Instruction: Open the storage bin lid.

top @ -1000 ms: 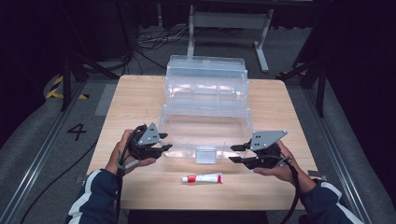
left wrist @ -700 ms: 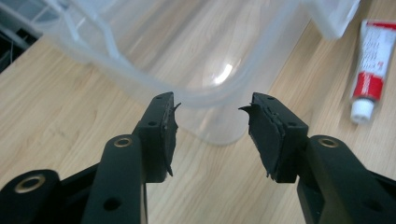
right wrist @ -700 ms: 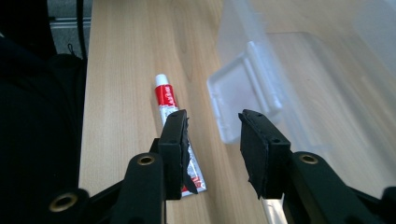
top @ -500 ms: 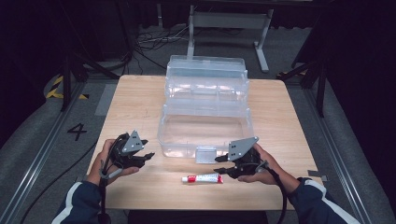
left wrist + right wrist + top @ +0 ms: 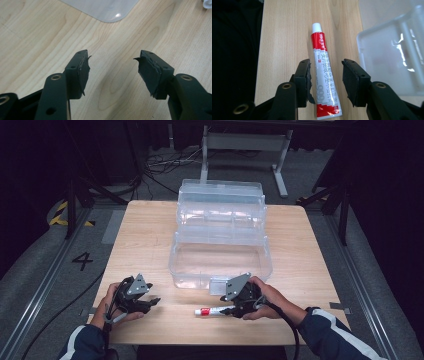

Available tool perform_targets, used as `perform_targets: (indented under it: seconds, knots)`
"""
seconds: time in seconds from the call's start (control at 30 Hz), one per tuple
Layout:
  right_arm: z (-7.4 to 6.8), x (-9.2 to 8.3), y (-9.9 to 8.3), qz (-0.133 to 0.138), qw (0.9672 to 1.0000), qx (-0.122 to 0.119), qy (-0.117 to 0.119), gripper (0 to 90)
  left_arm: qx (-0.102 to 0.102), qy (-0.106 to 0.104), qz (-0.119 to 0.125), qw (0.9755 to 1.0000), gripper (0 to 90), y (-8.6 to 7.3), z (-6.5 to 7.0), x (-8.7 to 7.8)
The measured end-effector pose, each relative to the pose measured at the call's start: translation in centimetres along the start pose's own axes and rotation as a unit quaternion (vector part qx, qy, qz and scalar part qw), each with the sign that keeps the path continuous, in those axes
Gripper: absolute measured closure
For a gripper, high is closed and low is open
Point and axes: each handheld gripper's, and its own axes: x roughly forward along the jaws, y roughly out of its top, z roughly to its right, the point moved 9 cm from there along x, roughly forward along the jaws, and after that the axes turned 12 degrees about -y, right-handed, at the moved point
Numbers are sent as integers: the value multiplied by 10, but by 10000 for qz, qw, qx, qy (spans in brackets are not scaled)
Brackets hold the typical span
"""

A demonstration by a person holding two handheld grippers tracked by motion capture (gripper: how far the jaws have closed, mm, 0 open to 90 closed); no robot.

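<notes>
- Tube [image 5: 324, 75] of cream, just one, is lying flat on the table [image 5: 145, 235] near the front edge, close in front of the clear box [image 5: 220, 255].
- One box is sitting in the middle of the table, with its lid standing open at the back. Two grippers are being held by two hands.
- The tube is long and flat at its crimped end, white with red ends and a small white cap. It is looking smooth and shiny.
- The box is see-through plastic with round corners and a small clear latch at the front.
- The table is pale wood with wavy grain lines, and its top is flat and smooth.
- The right gripper [image 5: 325, 68] is reaching over the tube. Its black jaws have just been opening, and the tube is lying between them. The left pad is close against the tube's side and the right pad is standing off with a gap, so it is not squeezing.
- The left gripper [image 5: 112, 62] is hanging over bare wood to the left, near a round corner of the box. Its jaws have just been opening too, with nothing between them.
- Wide bare wood is lying on both sides of the box, and a thin strip is left between the tube and the front edge.
</notes>
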Motion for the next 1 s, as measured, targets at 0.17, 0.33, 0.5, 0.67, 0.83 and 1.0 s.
perform_targets:
  seconds: [0.17,0.33,0.5,0.67,0.83,1.0]
  knots:
    - [-4,11,-1,-321,9994,-130,97,601,-201,-68,-7,9998,380,-9,-1,4]
    - [-9,19,-2,-643,9974,-301,146,591,-263,-140,41,9995,355,-12,1,6]
    - [-13,25,-1,-878,9952,-383,199,587,-309,-221,21,9993,350,-14,2,10]
    - [-12,31,-2,-1034,9937,-397,194,577,-359,-299,99,9989,347,-14,2,13]
    - [-11,37,-3,-1173,9922,-342,232,574,-452,-391,216,9980,335,-16,1,14]
    - [-11,41,-3,-1214,9917,-340,233,575,-408,-396,320,9979,310,-16,0,15]
